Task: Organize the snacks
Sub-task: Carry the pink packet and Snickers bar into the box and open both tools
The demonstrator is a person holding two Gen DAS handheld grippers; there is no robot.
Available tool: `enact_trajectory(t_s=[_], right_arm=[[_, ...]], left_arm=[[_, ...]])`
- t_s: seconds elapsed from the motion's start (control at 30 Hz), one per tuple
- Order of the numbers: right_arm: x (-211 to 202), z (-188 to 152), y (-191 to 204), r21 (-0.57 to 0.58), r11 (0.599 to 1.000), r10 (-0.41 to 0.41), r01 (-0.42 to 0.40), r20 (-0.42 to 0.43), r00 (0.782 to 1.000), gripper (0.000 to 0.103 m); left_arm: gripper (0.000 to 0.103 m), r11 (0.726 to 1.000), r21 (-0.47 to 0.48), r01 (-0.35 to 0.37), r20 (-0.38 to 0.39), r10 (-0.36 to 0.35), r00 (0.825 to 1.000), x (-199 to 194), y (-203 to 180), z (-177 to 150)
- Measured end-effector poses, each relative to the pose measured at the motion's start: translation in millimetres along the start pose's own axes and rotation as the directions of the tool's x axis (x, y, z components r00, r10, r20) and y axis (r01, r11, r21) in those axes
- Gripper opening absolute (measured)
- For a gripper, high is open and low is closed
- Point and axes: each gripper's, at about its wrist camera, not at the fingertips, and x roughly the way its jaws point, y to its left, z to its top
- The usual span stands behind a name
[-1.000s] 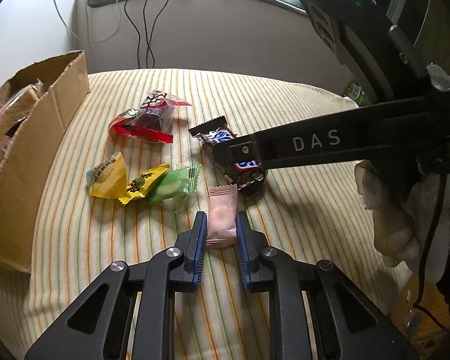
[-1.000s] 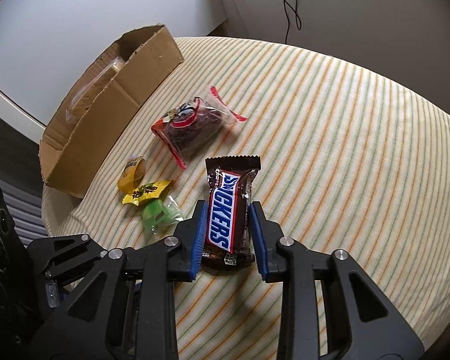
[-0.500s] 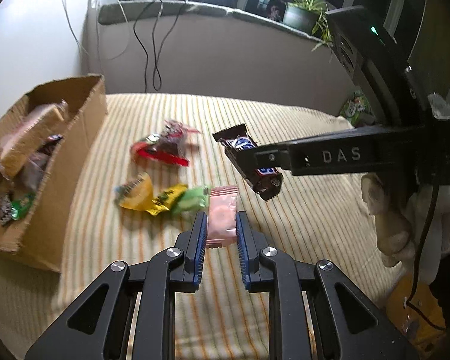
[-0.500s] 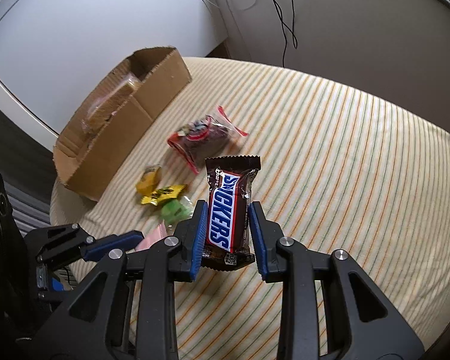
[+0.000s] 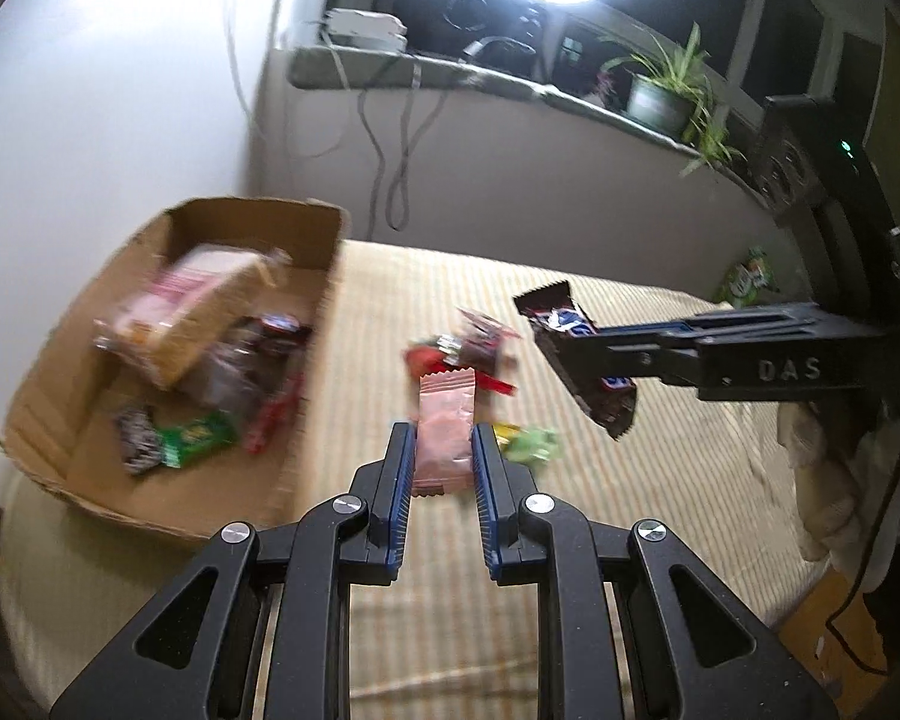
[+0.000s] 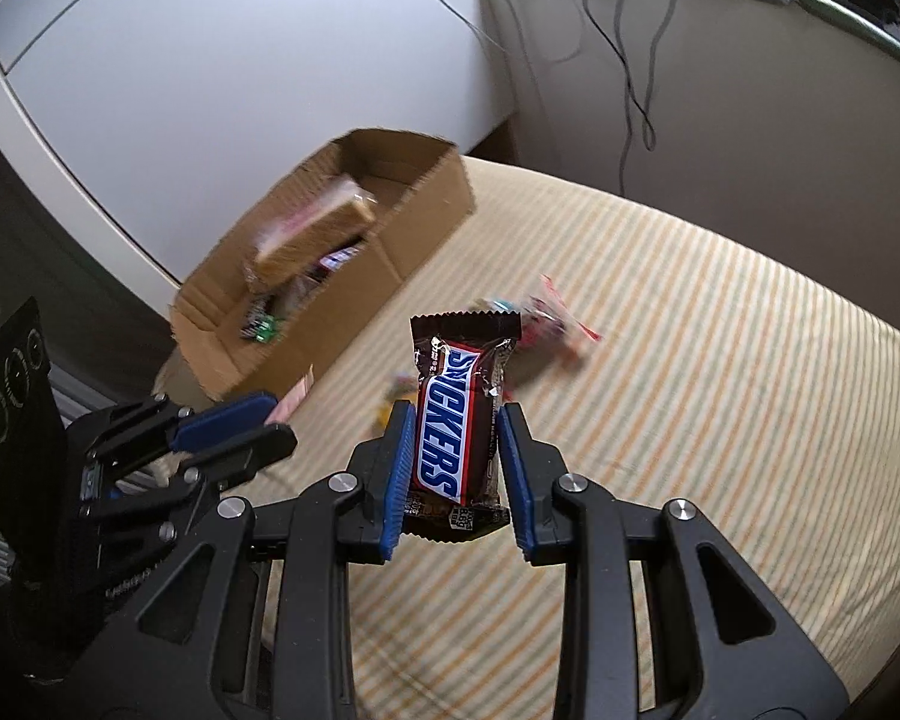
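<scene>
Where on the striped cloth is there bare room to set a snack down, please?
The striped cloth lies bare right of the loose wrappers and along its near edge. It is crowded between those wrappers and the cardboard box, which already holds snacks.

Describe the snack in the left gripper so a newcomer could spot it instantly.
Start at the open brown cardboard box on the striped cloth, then look just right of it. The left gripper pinches a small flat pink foil sachet. It is the only plain pink wrapper; the right gripper's bar is brown.
</scene>
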Motion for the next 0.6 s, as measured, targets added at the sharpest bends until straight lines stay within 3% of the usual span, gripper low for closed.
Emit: enact_trajectory(t_s=[0.6], right_arm=[[41.4,41.8,78.7,-0.103,0.991,0.077,-0.079,-0.032,0.997,0.029]], left_arm=[[0.018,0.984,-0.101,-0.145,0.062,0.151,0.987,-22.2,91.3,12.6]])
